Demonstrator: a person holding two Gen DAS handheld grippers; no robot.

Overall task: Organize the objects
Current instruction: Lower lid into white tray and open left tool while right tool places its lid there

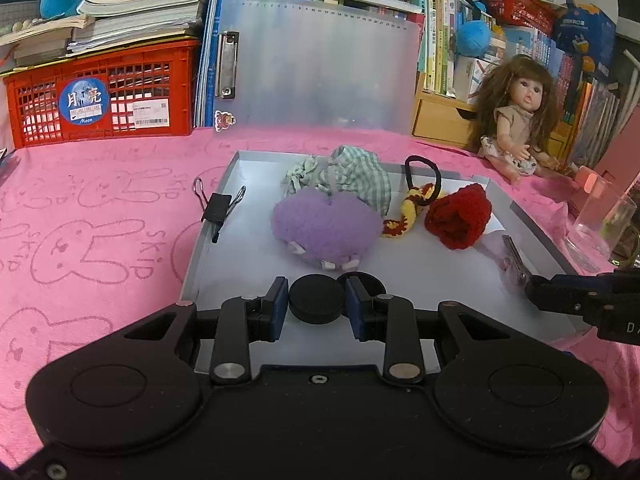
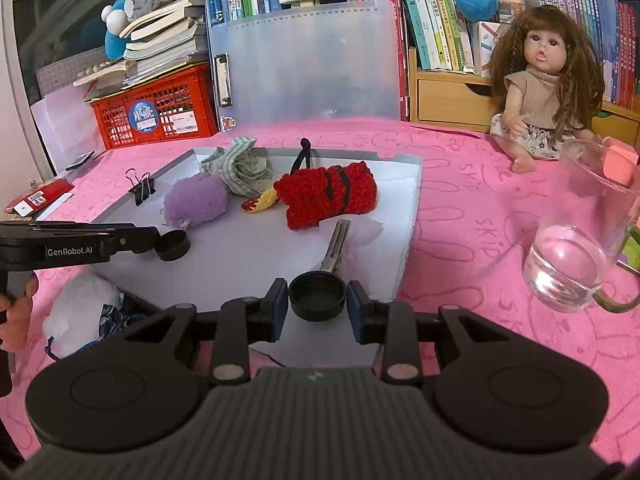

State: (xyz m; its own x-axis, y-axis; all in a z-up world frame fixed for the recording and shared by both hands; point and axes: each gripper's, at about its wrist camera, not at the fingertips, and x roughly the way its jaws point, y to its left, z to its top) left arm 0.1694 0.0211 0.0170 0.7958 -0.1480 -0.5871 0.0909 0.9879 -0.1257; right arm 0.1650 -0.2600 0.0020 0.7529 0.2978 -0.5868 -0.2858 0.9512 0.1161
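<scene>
A shallow grey tray (image 1: 400,280) lies on the pink cloth. In it are a purple fluffy pouch (image 1: 324,228), a green checked scrunchie (image 1: 352,176), a black hair tie with a yellow-red knitted cord (image 1: 416,196), a red crochet piece (image 1: 460,214) and a metal hair clip (image 2: 338,246). A black binder clip (image 1: 218,208) grips the tray's left rim. My left gripper (image 1: 317,286) is shut on a black round cap (image 1: 316,300) over the tray's near edge. My right gripper (image 2: 317,286) is shut on a black round lid (image 2: 317,296), hollow side up, beside the hair clip.
A glass mug with water (image 2: 568,272) stands right of the tray, and a doll (image 2: 548,92) sits behind it. A red crate (image 2: 160,108), a translucent clipboard (image 2: 312,64) and bookshelves line the back. A white pouch (image 2: 84,312) lies near a hand (image 2: 16,320) at the left.
</scene>
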